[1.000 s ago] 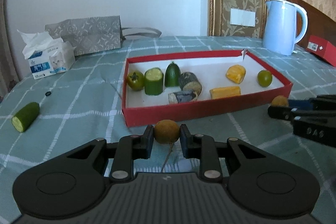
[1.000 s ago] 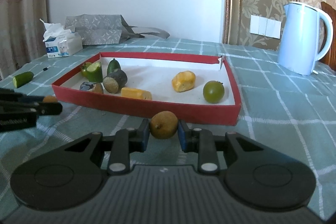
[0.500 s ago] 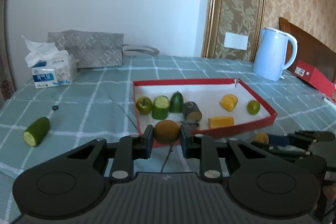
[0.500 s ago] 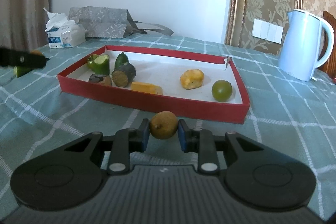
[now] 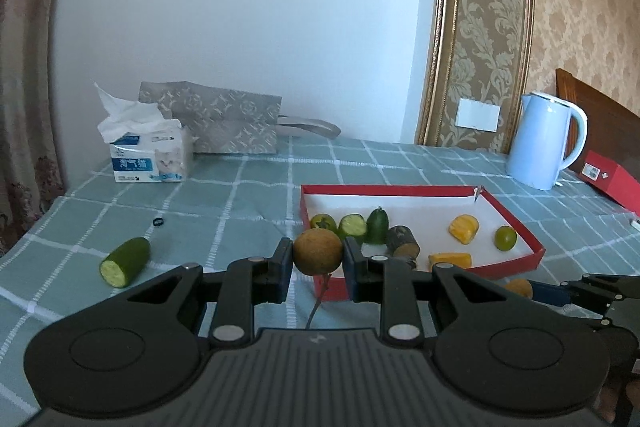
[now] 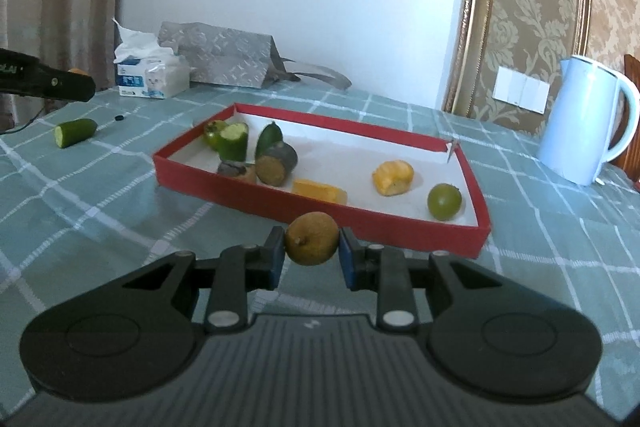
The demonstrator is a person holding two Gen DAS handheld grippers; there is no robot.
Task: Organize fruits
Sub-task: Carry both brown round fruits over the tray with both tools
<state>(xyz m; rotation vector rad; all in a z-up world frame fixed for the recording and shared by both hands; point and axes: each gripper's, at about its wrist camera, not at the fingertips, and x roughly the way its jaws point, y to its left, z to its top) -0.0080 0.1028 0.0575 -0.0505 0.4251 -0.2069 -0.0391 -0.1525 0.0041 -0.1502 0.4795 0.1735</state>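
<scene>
Above the worktop (image 5: 248, 195), each tool held a brown fruit.
Left tool (image 5: 318, 259) gripped brown fruit (image 5: 318, 251); right tool (image 6: 312, 250), its own fruit (image 6: 312, 243); round skins could slip short of the red tray (image 6: 320, 217).

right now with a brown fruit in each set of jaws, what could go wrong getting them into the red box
1. Each round brown fruit, left and right, is pinched only at its sides, so a jolt might roll it out.
2. The red box has a raised wall; a low approach could clip it.
3. The left end is crowded with cucumber pieces, so a drop there may knock them. The open middle looks safer.
</scene>
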